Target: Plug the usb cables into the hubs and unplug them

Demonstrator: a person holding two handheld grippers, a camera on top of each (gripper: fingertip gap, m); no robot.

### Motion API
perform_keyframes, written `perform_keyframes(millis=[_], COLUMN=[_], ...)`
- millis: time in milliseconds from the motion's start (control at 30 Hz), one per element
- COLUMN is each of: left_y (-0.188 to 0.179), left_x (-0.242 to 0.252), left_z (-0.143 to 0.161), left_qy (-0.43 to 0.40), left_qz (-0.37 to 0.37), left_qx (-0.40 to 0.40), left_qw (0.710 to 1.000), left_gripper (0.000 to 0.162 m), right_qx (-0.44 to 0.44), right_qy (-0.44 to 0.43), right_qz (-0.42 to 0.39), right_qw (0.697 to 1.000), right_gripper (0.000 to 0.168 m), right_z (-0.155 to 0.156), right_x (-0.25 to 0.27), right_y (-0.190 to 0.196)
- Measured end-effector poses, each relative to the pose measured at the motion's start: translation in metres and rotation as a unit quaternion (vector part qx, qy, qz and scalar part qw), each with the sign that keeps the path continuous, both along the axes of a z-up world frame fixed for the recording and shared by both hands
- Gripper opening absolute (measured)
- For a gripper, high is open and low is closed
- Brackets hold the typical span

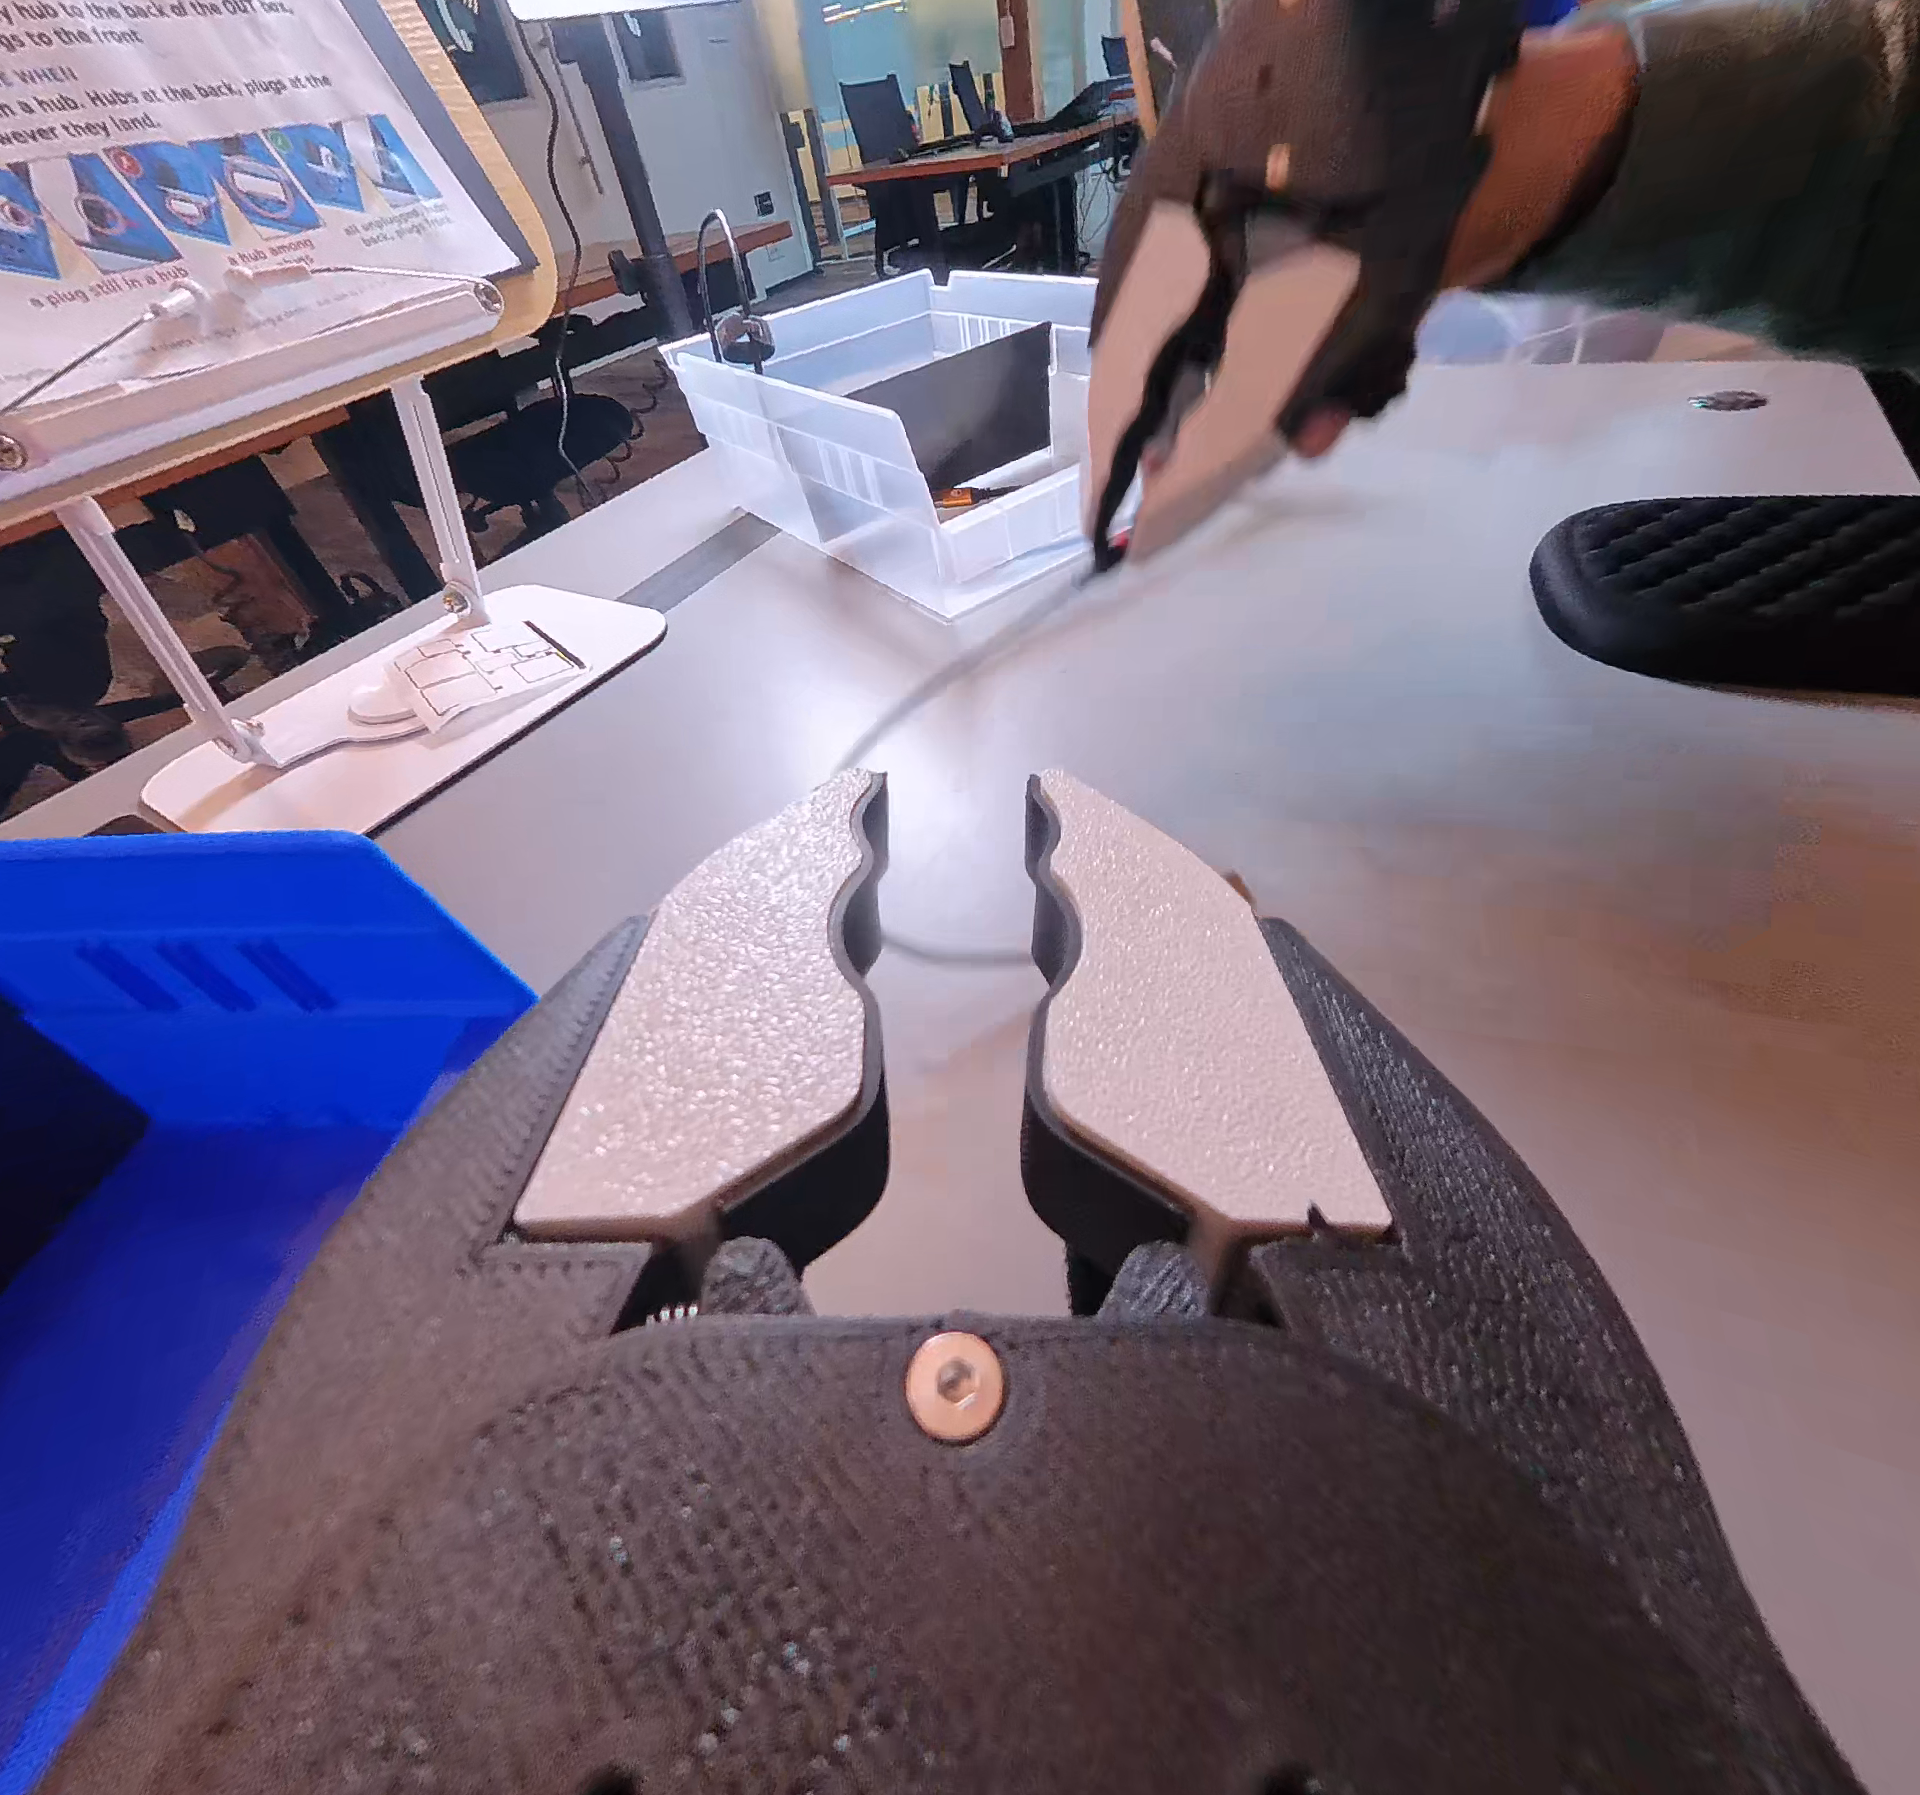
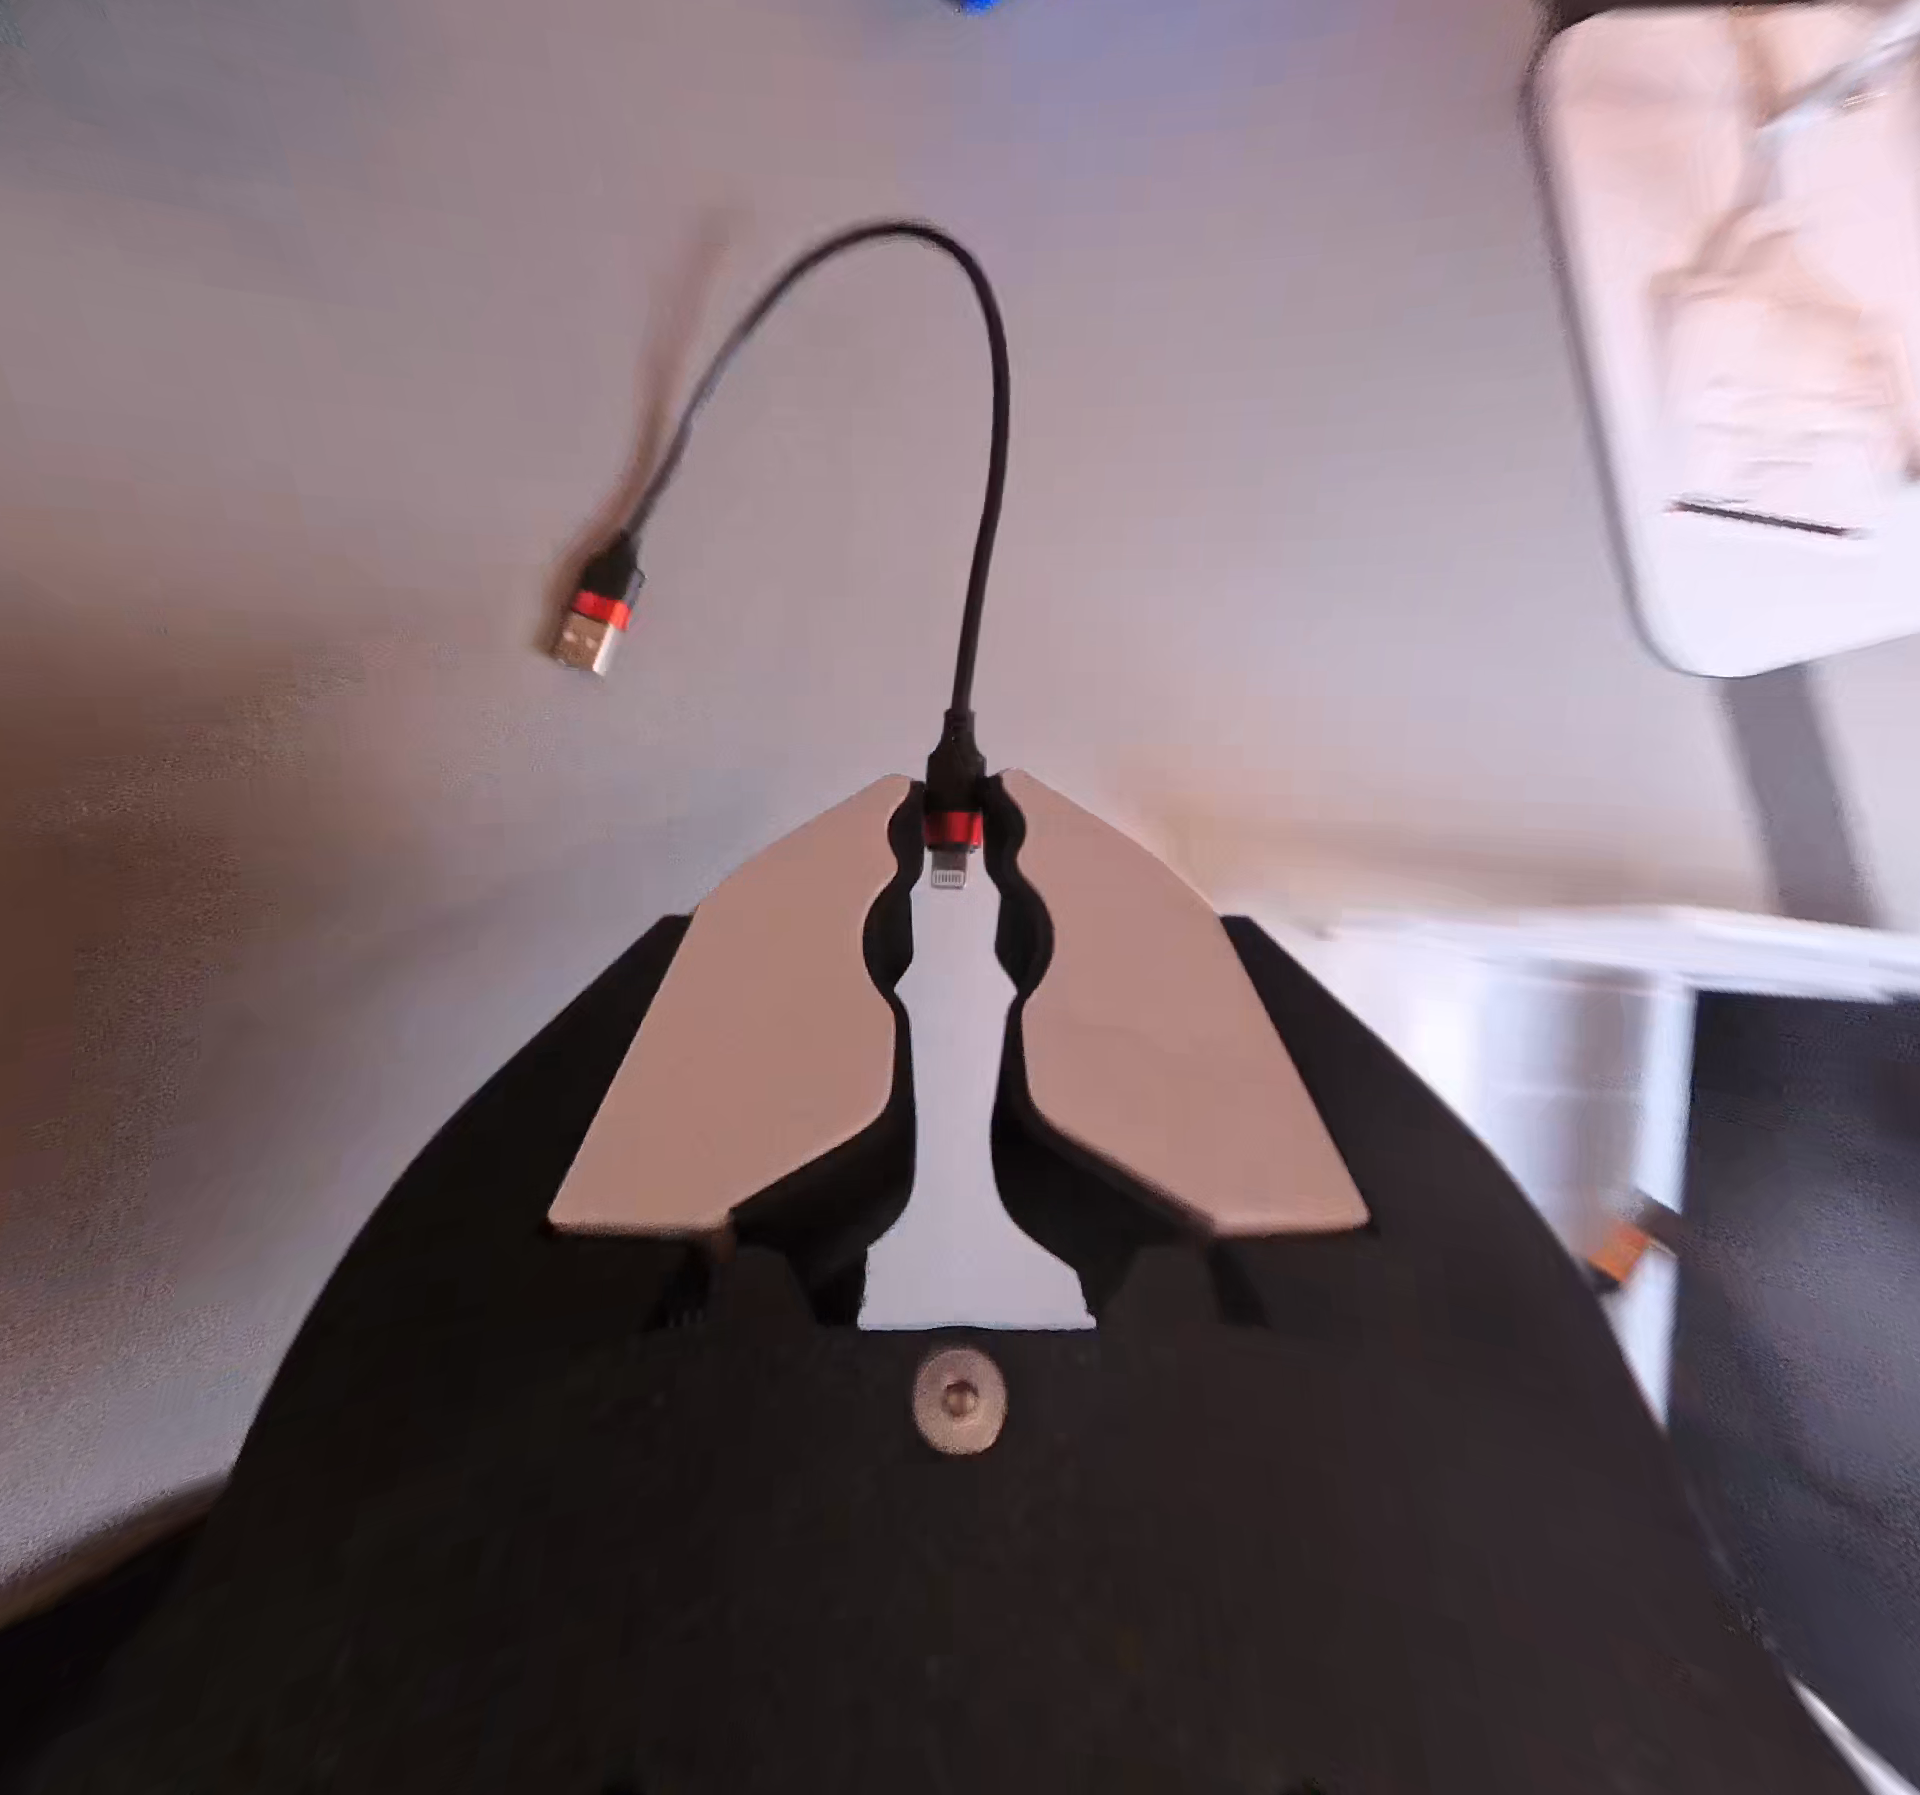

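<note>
Right gripper (image 2: 954,789) jaws clamp the small red-banded plug (image 2: 952,823) of a short black usb cable (image 2: 982,457), whose loop arcs over the grey worktop (image 2: 1299,498) to a loose USB-A plug (image 2: 592,618) lying free. Left gripper (image 1: 956,800) hovers above the worktop with jaws parted and nothing between them. A blue bin (image 1: 208,1018) sits just beside the left gripper; farther off stand a clear plastic bin (image 1: 894,436) with a black divider and a white document stand (image 1: 343,706) holding an instruction sheet. A black mesh pad (image 1: 1745,592) lies at the right edge.

An open office: rows of desks (image 1: 997,156) and black chairs (image 1: 873,119) behind
</note>
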State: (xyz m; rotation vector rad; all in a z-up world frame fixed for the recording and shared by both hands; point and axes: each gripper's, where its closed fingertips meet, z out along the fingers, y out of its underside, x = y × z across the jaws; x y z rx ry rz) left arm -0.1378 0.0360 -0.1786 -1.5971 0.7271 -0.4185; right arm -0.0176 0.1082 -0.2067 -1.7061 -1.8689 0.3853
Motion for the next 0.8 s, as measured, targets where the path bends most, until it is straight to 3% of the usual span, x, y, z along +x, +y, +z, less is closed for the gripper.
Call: perform_keyframes(millis=[233, 367, 467, 500, 667, 800], left_y=[-0.001, -0.001, -0.001, -0.001, -0.001, -0.001], left_x=[0.001, 0.002, 0.003, 0.003, 0.003, 0.003], left_z=[0.001, 0.0, -0.001, -0.001, -0.005, -0.006], left_qy=[0.001, 0.001, 0.003, 0.004, 0.008, 0.009], left_qz=[-0.001, -0.003, -0.005, -0.006, -0.005, -0.005], left_qx=[0.003, 0.0, -0.001, -0.002, -0.008, -0.011], left_qw=[1.0, 1.0, 1.0, 1.0, 1.0, 1.0], left_gripper=[0.025, 0.025, 0.025, 0.025, 0.025, 0.024], right_qx=[0.115, 0.143, 0.111, 0.106, 0.048, 0.0], right_qy=[0.103, 0.116, 0.106, 0.095, -0.037, -0.107], right_qz=[-0.083, -0.128, -0.118, -0.106, 0.0, 0.011], right_qw=[0.984, 0.975, 0.981, 0.984, 0.998, 0.994], right_gripper=[0.0, 0.0, 0.001, 0.01, 0.038, 0.034], right_z=[0.146, 0.178, 0.151, 0.135, 0.008, -0.064], right_x=[0.067, 0.102, 0.1, 0.096, 0.07, 0.064], right_y=[0.058, 0.074, 0.067, 0.063, 0.035, 0.043])
